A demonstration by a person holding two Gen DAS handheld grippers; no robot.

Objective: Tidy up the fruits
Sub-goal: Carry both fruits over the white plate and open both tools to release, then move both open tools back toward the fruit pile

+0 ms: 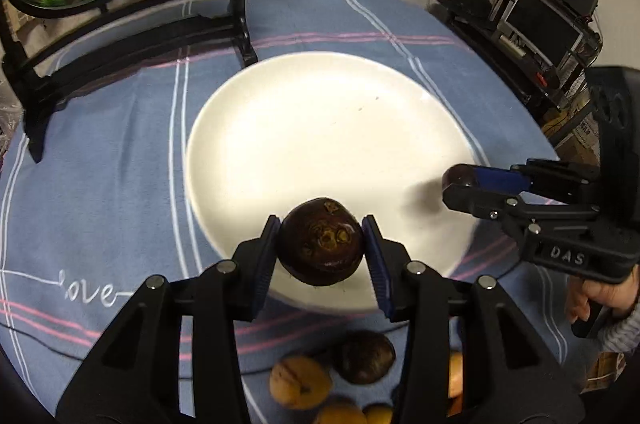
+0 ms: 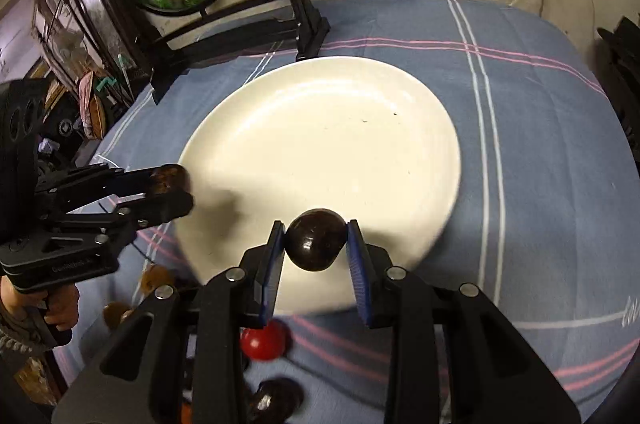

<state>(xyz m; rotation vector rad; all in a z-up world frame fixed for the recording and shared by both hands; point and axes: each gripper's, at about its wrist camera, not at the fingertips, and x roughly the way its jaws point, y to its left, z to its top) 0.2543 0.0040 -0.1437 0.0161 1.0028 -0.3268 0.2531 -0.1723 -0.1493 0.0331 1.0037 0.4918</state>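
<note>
Left gripper (image 1: pixel 322 248) around dark fruit (image 1: pixel 320 240)

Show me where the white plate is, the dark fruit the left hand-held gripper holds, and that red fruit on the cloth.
white plate (image 1: pixel 320 128): left wrist view, bare middle of the plate.
dark fruit (image 1: pixel 322 242): left wrist view, front face, between the pads.
red fruit (image 2: pixel 266 342): right wrist view, its visible top.

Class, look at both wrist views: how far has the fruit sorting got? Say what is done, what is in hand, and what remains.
Done: nothing yet; the white plate has no fruit on it. In hand: the left gripper clamps a dark round fruit, and the right gripper clamps a smaller dark fruit, both at the plate's near edge. Left: a red fruit, yellow-brown fruits and another dark fruit on the blue cloth.
</note>
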